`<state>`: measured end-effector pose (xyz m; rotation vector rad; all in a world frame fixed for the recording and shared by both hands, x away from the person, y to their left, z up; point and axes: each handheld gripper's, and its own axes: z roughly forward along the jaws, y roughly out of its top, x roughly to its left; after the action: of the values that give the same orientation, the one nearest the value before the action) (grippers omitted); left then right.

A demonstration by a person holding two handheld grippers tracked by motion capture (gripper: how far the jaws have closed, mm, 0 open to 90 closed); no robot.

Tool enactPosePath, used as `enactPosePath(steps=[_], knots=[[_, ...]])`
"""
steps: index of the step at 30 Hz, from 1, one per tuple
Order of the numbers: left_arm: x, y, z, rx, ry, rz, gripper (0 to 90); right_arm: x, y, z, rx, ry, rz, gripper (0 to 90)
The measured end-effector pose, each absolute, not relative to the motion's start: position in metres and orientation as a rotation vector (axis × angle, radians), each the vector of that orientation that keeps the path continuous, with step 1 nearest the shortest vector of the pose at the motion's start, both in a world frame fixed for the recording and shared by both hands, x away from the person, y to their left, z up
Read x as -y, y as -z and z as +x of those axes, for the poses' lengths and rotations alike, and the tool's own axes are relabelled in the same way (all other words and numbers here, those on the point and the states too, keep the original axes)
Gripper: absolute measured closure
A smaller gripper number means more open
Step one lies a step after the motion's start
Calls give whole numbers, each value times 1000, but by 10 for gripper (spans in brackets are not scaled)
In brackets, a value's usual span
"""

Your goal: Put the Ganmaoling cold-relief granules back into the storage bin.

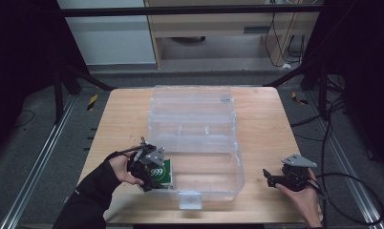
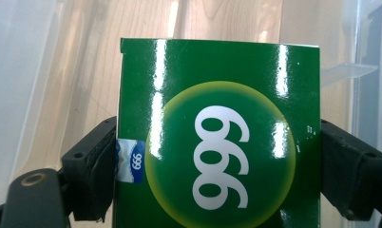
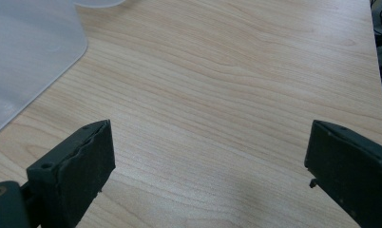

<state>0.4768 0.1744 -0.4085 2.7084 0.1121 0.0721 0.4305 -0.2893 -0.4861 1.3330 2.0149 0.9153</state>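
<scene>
Your left tongs (image 1: 149, 168) are closed on a green box (image 2: 217, 137) marked "999", one jaw pressed against each narrow side. Your right tongs (image 1: 280, 180) are wide open and hold nothing, hovering over bare table (image 3: 236, 95) to the right of the clear plastic case (image 1: 195, 138).

The green box sits at the case's near left corner, at or just inside its wall; which one is hard to tell through the clear plastic. It looks like glossy cardboard, probably light and easy to crush, and slick on its faces. The sides where you grip it now seem the best place, with only gentle pressure.

The case stands open, its lid laid back on the far side. Its walls and inner dividers are the edges to mind. Right of the case the table is free.
</scene>
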Motion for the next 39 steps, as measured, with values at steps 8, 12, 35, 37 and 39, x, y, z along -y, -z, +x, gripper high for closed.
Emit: enactPosePath(steps=[8, 12, 35, 37, 39], knots=[[-181, 391, 476, -126, -131, 2656, 111, 289, 486, 430, -2014, -919, 1336, 31], [-188, 381, 473, -145, -167, 2619, 115, 290, 485, 430, -2011, -921, 1337, 31], [-279, 380, 455, -575, -322, 2320, 229, 292, 486, 429, -2008, -913, 1348, 34], [-286, 387, 455, -629, -336, 2293, 228, 292, 486, 429, -2008, -913, 1349, 34], [-293, 393, 455, -683, -347, 2262, 228, 292, 487, 429, -2008, -912, 1349, 34]])
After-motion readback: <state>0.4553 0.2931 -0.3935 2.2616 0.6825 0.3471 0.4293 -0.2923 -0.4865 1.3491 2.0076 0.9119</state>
